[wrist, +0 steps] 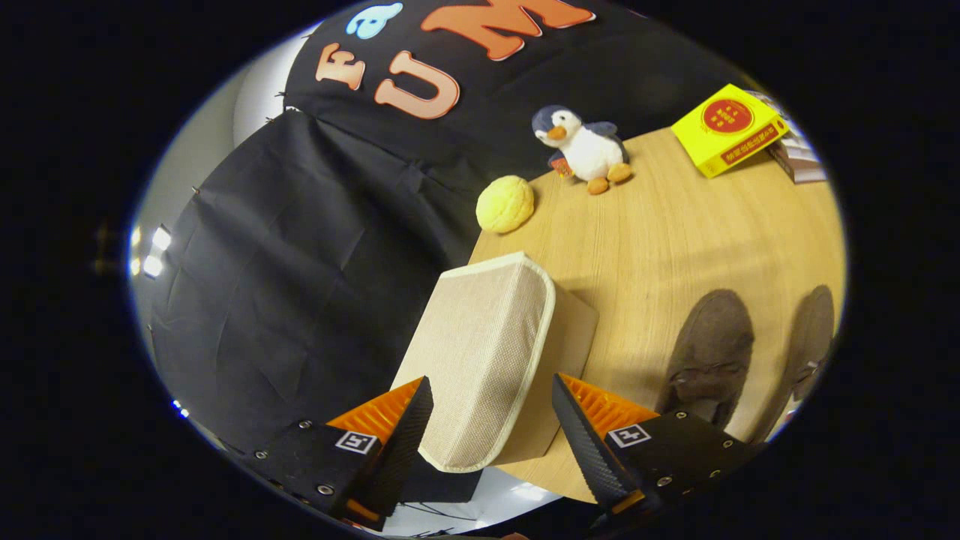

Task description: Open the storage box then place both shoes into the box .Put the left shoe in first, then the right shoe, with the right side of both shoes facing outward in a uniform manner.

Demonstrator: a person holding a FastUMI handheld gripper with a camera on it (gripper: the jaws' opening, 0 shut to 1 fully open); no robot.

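Gripper (pixel 491 424): fingers spread wide, gripping nothing.
Storage box (pixel 491 352): beige fabric, lid closed, at the table (pixel 675 225) edge, near corner between the fingers.
Shoes (pixel 712 352): two dark, beside box on table.

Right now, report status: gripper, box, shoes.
Gripper open, fingers straddling the storage box lid, not pressing. Box closed. Both shoes on the table beside it, untouched. Nothing in the way.

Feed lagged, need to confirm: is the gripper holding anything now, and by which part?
Nothing is held. The gripper is open, its fingers either side of the storage box's closed lid end without pressing on it.
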